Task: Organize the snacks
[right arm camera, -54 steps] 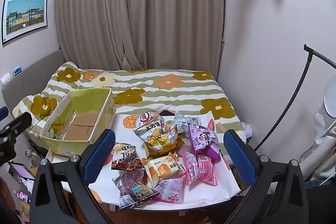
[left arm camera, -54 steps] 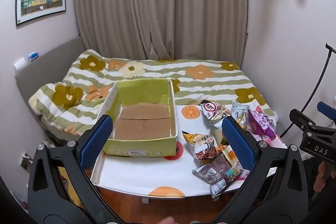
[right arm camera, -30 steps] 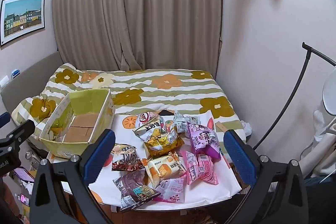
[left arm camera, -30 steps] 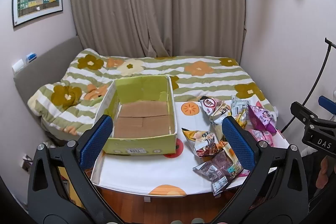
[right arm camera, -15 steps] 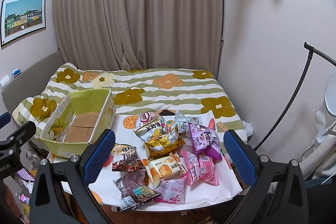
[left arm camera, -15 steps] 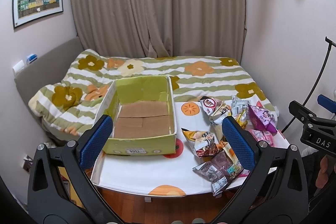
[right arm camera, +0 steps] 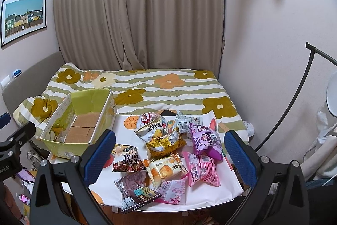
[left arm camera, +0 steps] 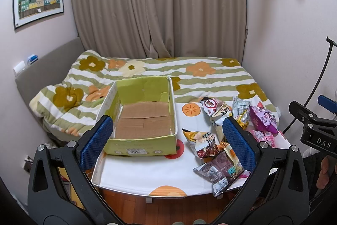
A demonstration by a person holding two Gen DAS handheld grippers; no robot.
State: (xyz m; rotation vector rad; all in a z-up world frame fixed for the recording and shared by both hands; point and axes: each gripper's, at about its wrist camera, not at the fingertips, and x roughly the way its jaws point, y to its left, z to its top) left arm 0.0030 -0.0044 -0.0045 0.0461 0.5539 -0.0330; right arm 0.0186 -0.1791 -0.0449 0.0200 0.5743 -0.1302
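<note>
A green cardboard box (left arm camera: 145, 115) (right arm camera: 82, 117) with a brown bottom stands empty on the left of a white table (left arm camera: 147, 172) (right arm camera: 223, 185). Several snack packets lie heaped on the right: a purple one (right arm camera: 205, 139), a pink one (right arm camera: 201, 168), a gold one (right arm camera: 164, 143), a yellow bread packet (right arm camera: 165, 170) and a dark chip bag (right arm camera: 126, 158) (left arm camera: 203, 144). My left gripper (left arm camera: 167, 138) hangs open in front of the box, holding nothing. My right gripper (right arm camera: 169, 153) is open above the table's front edge, short of the heap.
Behind the table lies a bed with a striped flower quilt (left arm camera: 189, 75) (right arm camera: 168, 90), curtains beyond it. A black lamp stand (right arm camera: 294, 102) curves up at the right wall. Wooden floor (left arm camera: 164, 210) shows below the table. The other gripper's black body (left arm camera: 311, 130) is at far right.
Both views have shifted only slightly; the grippers hover and stay open. The box and the packets have not moved.
</note>
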